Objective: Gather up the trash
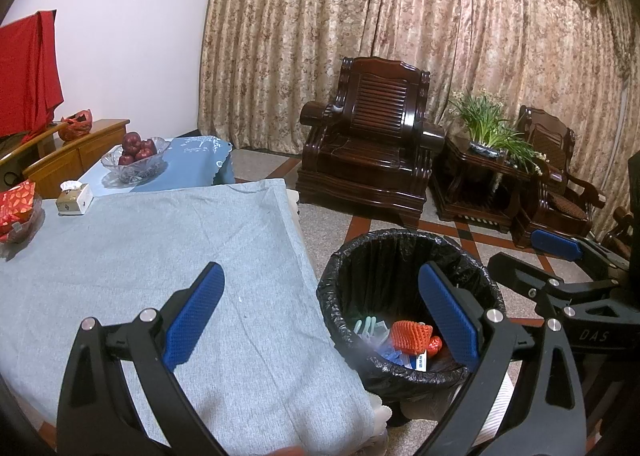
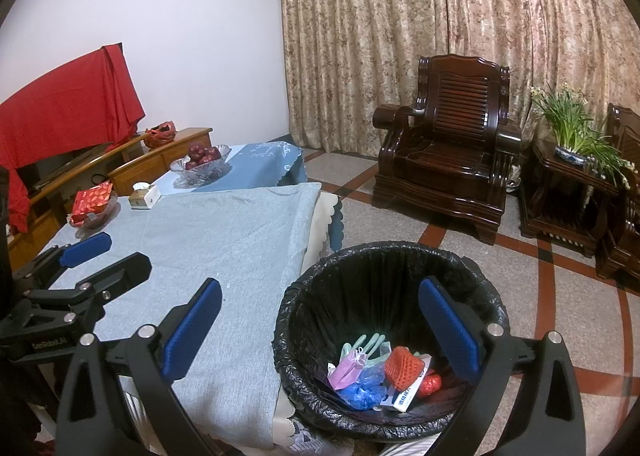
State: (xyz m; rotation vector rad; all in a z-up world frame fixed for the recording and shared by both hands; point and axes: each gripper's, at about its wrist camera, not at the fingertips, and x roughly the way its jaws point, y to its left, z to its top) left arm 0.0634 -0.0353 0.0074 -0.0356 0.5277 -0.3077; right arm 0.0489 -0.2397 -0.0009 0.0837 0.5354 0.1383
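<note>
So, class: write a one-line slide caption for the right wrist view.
Open right gripper above a black-lined bin holding collected trash, beside a grey-clothed table.

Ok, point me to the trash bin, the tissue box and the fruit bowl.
trash bin [image 2: 400, 252], right wrist view, far rim of the black liner.
tissue box [image 1: 74, 200], left wrist view, its front face.
fruit bowl [image 2: 200, 172], right wrist view, glass front wall.

The trash bin [image 2: 384, 336] stands right of the table [image 2: 224, 240], trash [image 2: 384, 376] inside.
</note>
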